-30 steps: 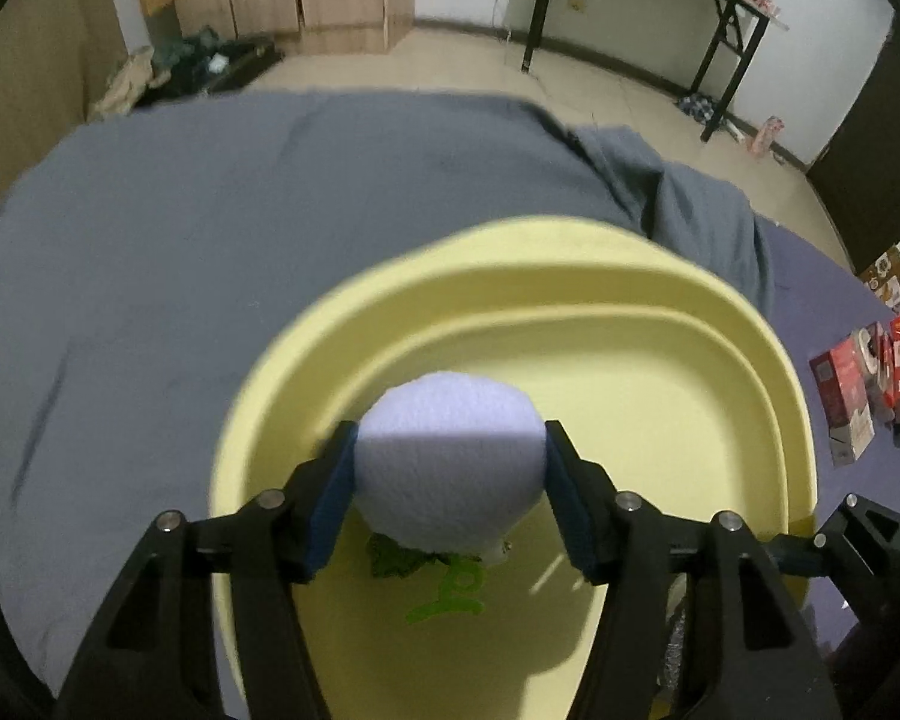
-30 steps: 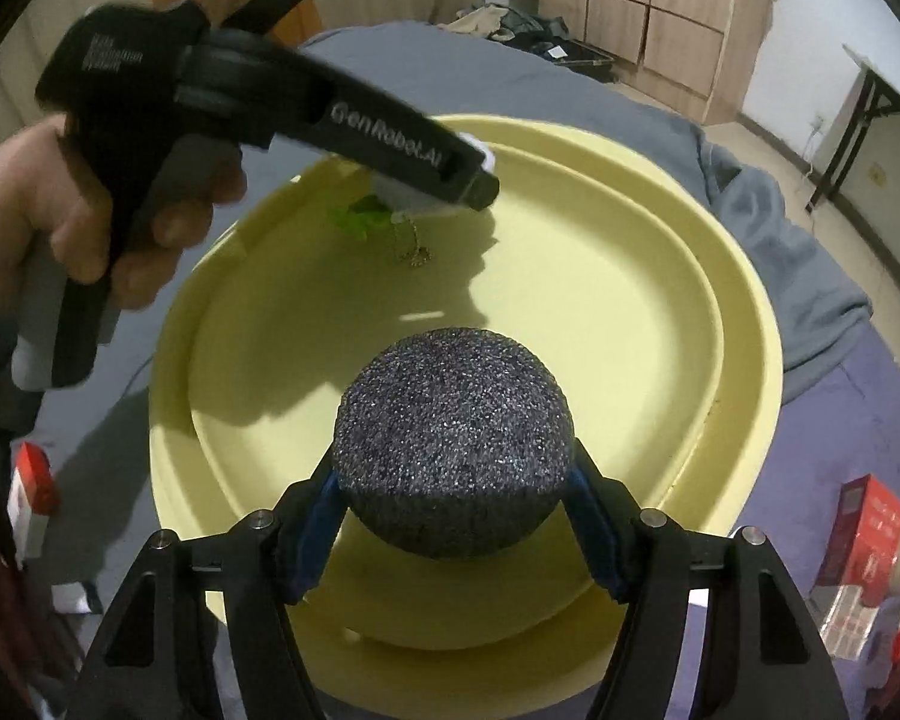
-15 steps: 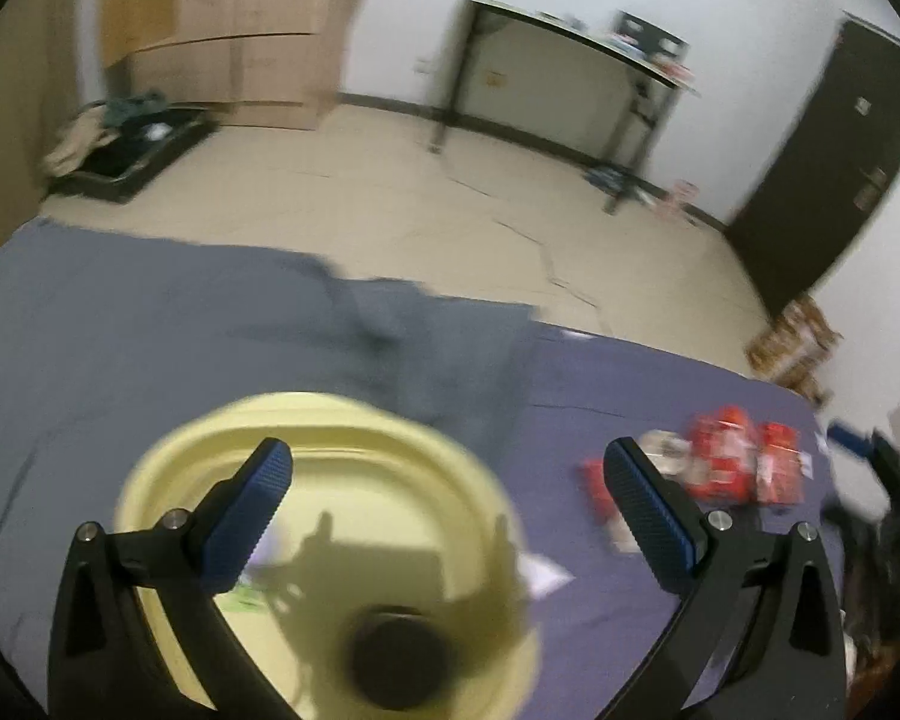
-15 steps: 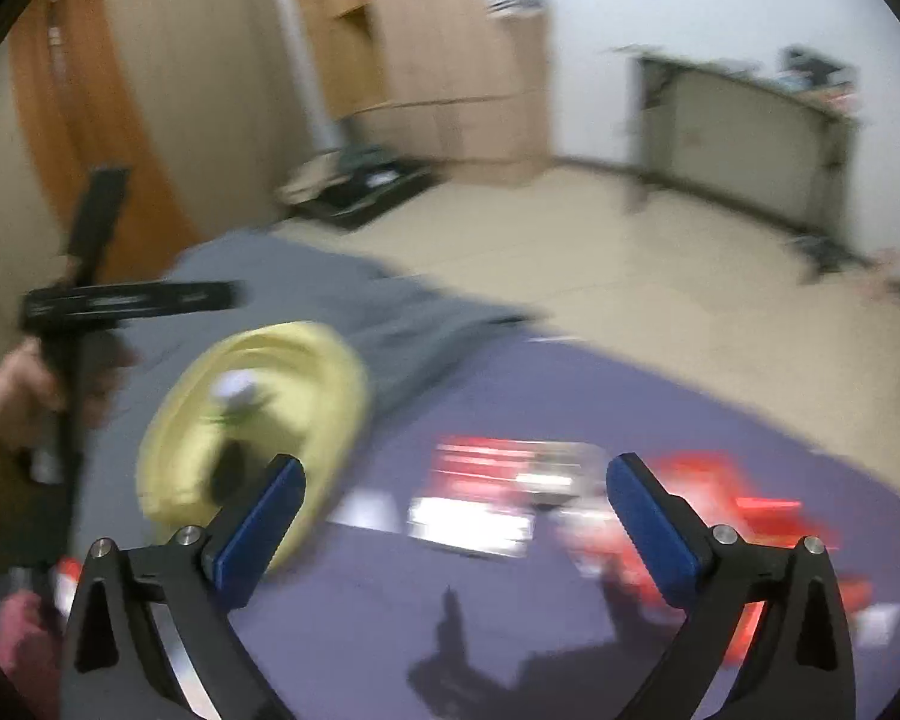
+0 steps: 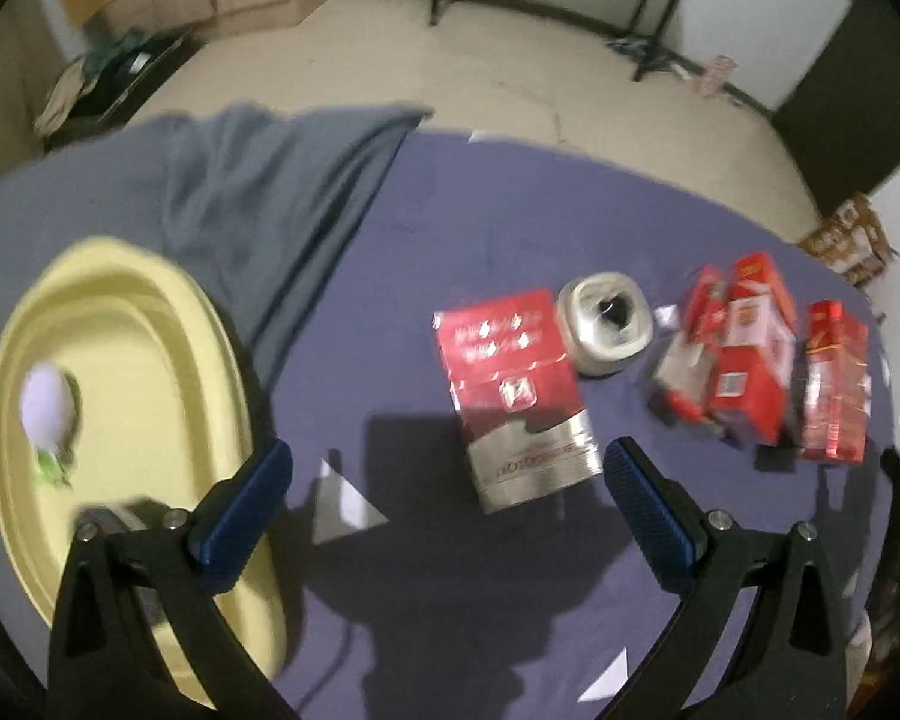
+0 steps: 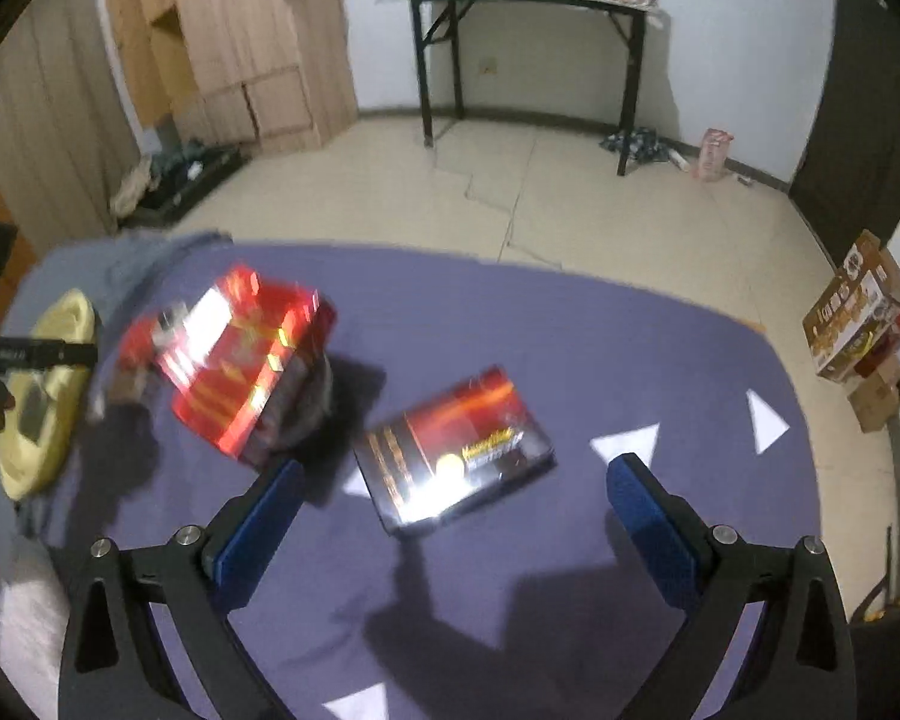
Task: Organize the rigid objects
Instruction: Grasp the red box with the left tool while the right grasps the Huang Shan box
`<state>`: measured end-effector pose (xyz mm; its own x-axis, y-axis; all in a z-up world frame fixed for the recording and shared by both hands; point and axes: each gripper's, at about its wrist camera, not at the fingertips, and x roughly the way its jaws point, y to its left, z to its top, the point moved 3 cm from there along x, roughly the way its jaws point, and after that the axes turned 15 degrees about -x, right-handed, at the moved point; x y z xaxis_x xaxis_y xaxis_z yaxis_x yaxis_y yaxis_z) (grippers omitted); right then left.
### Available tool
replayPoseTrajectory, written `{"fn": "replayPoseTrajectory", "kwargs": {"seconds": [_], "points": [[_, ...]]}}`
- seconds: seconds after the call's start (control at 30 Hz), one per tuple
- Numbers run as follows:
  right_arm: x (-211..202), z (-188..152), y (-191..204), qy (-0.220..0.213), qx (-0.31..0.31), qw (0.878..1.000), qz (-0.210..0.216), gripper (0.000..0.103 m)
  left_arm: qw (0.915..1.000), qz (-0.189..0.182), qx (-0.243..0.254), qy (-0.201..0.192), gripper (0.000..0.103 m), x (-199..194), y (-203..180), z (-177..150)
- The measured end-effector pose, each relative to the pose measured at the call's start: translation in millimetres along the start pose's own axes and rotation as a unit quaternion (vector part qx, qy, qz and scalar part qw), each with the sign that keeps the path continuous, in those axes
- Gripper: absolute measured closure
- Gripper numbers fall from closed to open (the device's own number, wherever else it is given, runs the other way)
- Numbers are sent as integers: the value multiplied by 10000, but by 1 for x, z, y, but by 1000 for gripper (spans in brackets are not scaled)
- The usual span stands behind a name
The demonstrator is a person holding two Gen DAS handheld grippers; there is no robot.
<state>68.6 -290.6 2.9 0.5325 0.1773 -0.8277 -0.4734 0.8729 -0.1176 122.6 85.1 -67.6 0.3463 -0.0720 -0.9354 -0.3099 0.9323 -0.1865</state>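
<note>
Beyond my empty left gripper [image 5: 444, 480], jaws apart: red-and-silver box [image 5: 513, 396], long axis near-to-far; my right gripper [image 6: 450, 492], likewise apart, nearer dark box [image 6: 456, 459].

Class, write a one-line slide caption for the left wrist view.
Open left gripper above red-and-silver box, yellow basin holding white ball at left.

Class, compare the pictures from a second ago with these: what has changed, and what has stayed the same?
Both grippers let go of their balls and swung right, off the yellow basin toward the red boxes. The left gripper and right gripper now stand open, empty. The white ball lies in the basin. The boxes stayed put.
</note>
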Motion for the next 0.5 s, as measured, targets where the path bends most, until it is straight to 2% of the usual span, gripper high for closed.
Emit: {"fn": "replayPoseTrajectory", "kwargs": {"seconds": [0.07, 0.17, 0.27, 0.37, 0.5], "points": [[19, -1, -7, 150, -215, 9997, 12, 0, 9997, 113, -194, 60, 0, 16, 4, -8], [45, -8, -8, 383, -192, 9990, 82, 0, 9995, 264, -124, 80, 0, 30, 0, -14], [58, -9, -12, 375, -352, 9985, 166, 0, 9993, 358, -81, 3, 0, 39, -5, -13], [64, -8, -10, 179, -365, 9986, 332, 0, 9990, 438, -2, -113, 0, 45, -7, -9], [79, -8, -12, 210, -533, 9983, 144, 0, 9994, 281, 127, -159, 0, 49, -4, 0]]}}
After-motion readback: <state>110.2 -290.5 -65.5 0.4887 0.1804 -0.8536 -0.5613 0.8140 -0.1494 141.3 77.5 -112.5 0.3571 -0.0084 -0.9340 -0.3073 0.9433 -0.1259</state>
